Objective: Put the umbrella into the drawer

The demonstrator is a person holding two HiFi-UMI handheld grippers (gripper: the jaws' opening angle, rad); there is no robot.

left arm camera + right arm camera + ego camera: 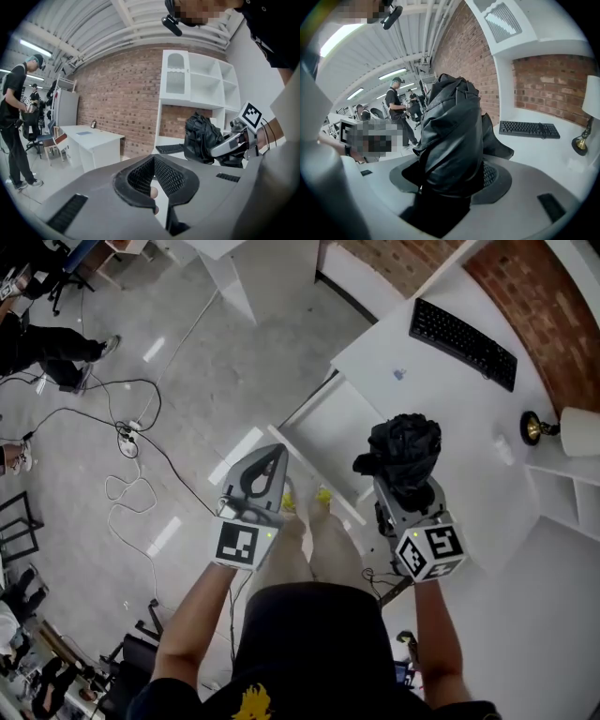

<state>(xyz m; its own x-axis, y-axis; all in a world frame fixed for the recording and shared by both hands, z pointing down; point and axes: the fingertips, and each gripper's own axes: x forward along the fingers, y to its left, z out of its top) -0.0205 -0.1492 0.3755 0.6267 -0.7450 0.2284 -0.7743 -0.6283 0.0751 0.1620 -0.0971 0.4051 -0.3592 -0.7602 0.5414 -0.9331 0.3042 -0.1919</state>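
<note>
A black folded umbrella (405, 448) stands up out of my right gripper (401, 479), which is shut on its lower end. In the right gripper view the umbrella (450, 136) fills the gap between the jaws and hides the fingertips. The left gripper view shows the umbrella (201, 138) off to the right. My left gripper (271, 456) hangs to the left of it over the floor, jaws together with nothing between them. An open white drawer (328, 423) juts from the white desk (412, 390), just beyond and between the two grippers.
A black keyboard (462, 343) lies on the desk, with a brass-footed lamp (562, 432) to its right. White shelves (562, 498) stand at the far right. Cables (131, 442) trail over the floor on the left, where people stand near chairs.
</note>
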